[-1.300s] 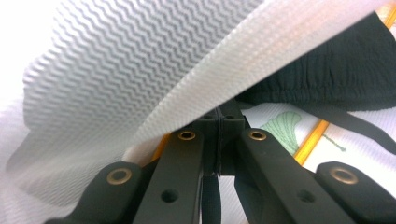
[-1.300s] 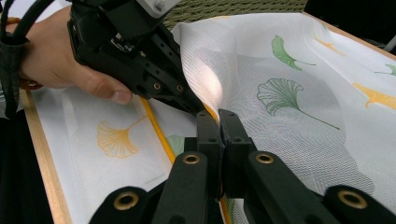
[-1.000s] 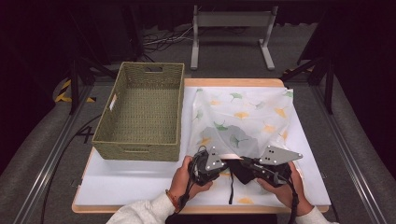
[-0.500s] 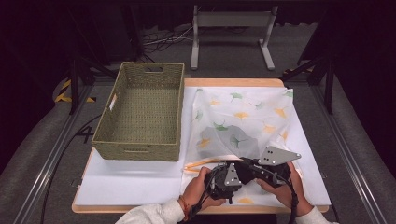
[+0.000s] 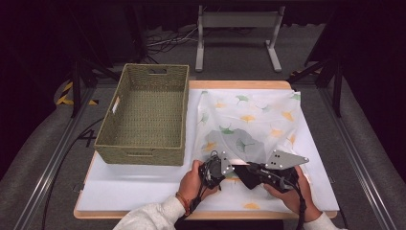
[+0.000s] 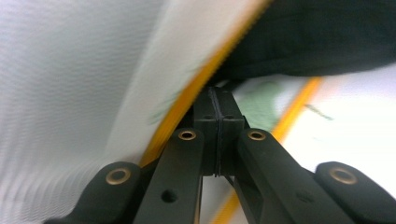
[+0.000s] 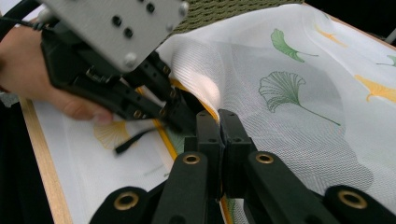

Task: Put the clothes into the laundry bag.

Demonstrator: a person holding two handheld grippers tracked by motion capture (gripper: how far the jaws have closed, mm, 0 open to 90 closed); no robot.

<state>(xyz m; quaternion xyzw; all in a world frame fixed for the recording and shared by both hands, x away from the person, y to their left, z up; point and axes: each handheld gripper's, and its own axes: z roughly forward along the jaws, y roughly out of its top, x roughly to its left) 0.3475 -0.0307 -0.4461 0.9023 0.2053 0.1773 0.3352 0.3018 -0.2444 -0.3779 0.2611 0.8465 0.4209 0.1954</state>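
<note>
White mesh cloth pinched by both tongs at the bench's near edge.

The left tongs (image 5: 229,166) are closed tight on the yellow-trimmed hem of the cloth (image 5: 249,122), and the right tongs (image 5: 240,168) are closed on the same hem just beside them, tips almost meeting. Printed with green and yellow ginkgo leaves, the cloth spreads from the tongs away across the right half of the bench (image 5: 143,189) to its far edge. A woven basket (image 5: 143,117) stands at the bench's left, touching the cloth's left edge.
</note>
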